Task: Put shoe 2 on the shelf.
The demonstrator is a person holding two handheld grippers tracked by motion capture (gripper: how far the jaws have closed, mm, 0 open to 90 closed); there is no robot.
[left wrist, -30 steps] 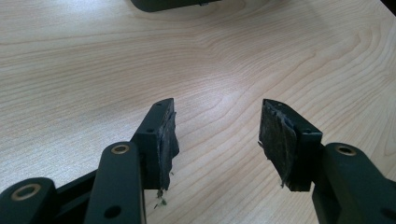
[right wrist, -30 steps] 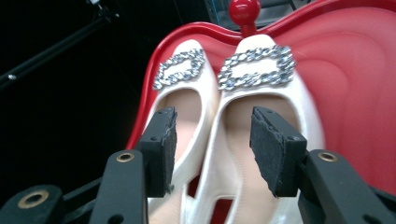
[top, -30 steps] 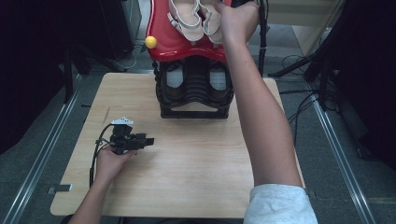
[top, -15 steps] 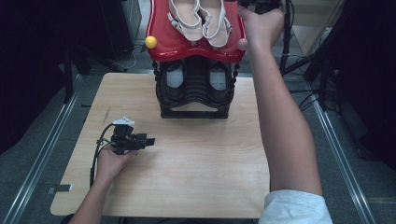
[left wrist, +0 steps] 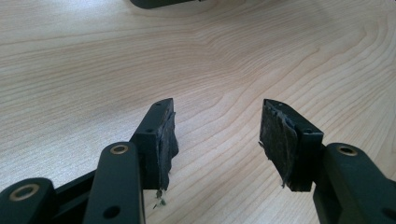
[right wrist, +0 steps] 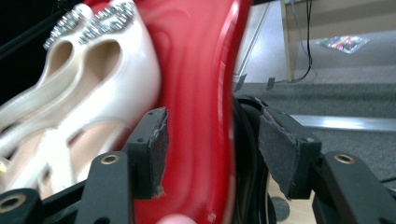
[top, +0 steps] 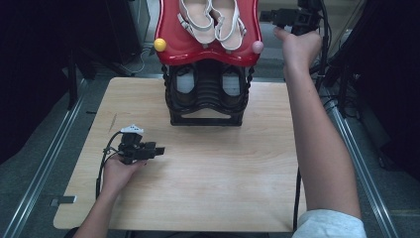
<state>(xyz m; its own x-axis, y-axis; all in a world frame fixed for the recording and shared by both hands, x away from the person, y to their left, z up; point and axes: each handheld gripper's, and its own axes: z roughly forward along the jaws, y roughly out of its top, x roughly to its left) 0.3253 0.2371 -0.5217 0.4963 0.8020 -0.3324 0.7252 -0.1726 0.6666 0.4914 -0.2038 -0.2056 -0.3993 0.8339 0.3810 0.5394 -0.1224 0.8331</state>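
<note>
a pale wooden table fills the middle of the high view, with dark floor and metal rails at its left and right edges; at the table's far edge, upper centre of the frame, stands a black shoe rack with a red tray on top; a pair of white sandals lies on the tray, side by side, toes toward the camera; a yellow ball sits at the tray's left front corner and a pink ball at its right; dark shoes show in the rack's lower shelf.

the right gripper is at the upper right of the high view, just beside the tray's right edge and pointing left toward it; its jaws have just been opening and stand wide; in the right gripper view the gripper frames the red tray's edge between its pads without pressing on it, and a sandal lies to the left, blurred.

the left gripper rests low on the table at the lower left of the high view, well apart from the rack; in the left gripper view its jaws are wide apart with bare wood between them.
</note>
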